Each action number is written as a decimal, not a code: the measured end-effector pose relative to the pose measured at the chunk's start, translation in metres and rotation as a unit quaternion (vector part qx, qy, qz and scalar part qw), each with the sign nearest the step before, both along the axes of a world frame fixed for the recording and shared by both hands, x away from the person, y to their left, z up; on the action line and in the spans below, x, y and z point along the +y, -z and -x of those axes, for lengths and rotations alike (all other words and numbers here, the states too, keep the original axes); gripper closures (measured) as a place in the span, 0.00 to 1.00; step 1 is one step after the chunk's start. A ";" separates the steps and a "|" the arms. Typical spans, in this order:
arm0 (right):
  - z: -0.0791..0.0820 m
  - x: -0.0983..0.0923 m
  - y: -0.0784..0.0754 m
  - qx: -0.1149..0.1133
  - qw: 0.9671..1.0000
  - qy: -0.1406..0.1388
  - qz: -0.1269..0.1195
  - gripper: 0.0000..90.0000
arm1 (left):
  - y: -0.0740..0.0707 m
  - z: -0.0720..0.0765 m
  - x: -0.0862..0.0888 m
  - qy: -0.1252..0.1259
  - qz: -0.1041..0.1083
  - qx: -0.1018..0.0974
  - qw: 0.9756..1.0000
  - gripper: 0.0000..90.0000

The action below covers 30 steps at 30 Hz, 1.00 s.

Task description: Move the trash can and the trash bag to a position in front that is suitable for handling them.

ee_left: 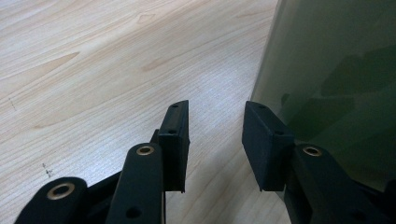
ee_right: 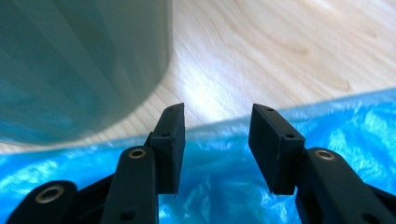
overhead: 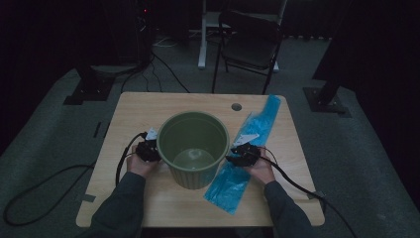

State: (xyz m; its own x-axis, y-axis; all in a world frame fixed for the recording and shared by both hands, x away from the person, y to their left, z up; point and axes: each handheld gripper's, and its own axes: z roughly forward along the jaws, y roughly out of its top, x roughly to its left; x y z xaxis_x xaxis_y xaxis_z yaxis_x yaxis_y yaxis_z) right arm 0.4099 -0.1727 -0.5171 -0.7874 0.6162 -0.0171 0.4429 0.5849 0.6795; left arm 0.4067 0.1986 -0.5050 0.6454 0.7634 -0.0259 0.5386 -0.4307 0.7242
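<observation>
Desk (overhead: 148,106): light wood, rounded corners.

Green bin (overhead: 193,148): upright near the middle of the desk, mouth open, ribbed wall.

Blue plastic bag (overhead: 250,148): flat and crumpled, just right of the bin, running from the desk's far right edge toward the near edge.

Left gripper (overhead: 151,148): held against the bin's left side; jaws stand apart with nothing between them, bare desk beneath, bin wall beside the right jaw.

Right gripper (overhead: 235,152): held at the bin's right side, above the bag; jaws stand apart, empty, blue plastic below.

Folding chair (overhead: 250,42): on the floor beyond the desk.
</observation>
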 end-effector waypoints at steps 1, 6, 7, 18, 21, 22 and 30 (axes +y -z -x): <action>0.000 0.000 0.003 0.000 1.000 0.002 0.006 0.61 | 0.000 0.000 0.000 0.001 0.000 0.001 1.000 0.68; -0.002 -0.001 0.011 0.004 1.000 0.010 0.026 0.60 | -0.001 -0.001 0.000 0.001 0.002 -0.001 1.000 0.68; -0.002 -0.001 0.012 0.004 0.999 0.012 0.029 0.60 | -0.001 -0.001 0.000 0.001 0.002 -0.001 1.000 0.68; -0.006 -0.012 0.016 0.014 0.999 0.028 0.015 0.59 | -0.003 -0.002 0.002 0.000 0.009 -0.004 1.000 0.68; -0.008 -0.015 0.017 0.018 0.999 0.033 0.010 0.57 | -0.003 -0.003 0.004 -0.002 0.010 -0.005 1.000 0.68; -0.008 -0.015 0.017 0.018 0.999 0.033 0.010 0.57 | -0.003 -0.003 0.004 -0.002 0.010 -0.005 1.000 0.68; -0.009 -0.019 0.018 0.016 0.999 0.041 0.006 0.53 | -0.004 -0.002 0.006 -0.004 0.012 -0.005 1.000 0.67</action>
State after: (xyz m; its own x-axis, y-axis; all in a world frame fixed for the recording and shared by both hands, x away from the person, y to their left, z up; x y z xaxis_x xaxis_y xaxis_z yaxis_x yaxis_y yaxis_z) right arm 0.4190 -0.1915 -0.5351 -0.7340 0.6792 -0.0006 0.5119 0.5538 0.6568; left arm 0.4088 0.2045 -0.5014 0.6399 0.7676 -0.0374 0.5347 -0.4097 0.7391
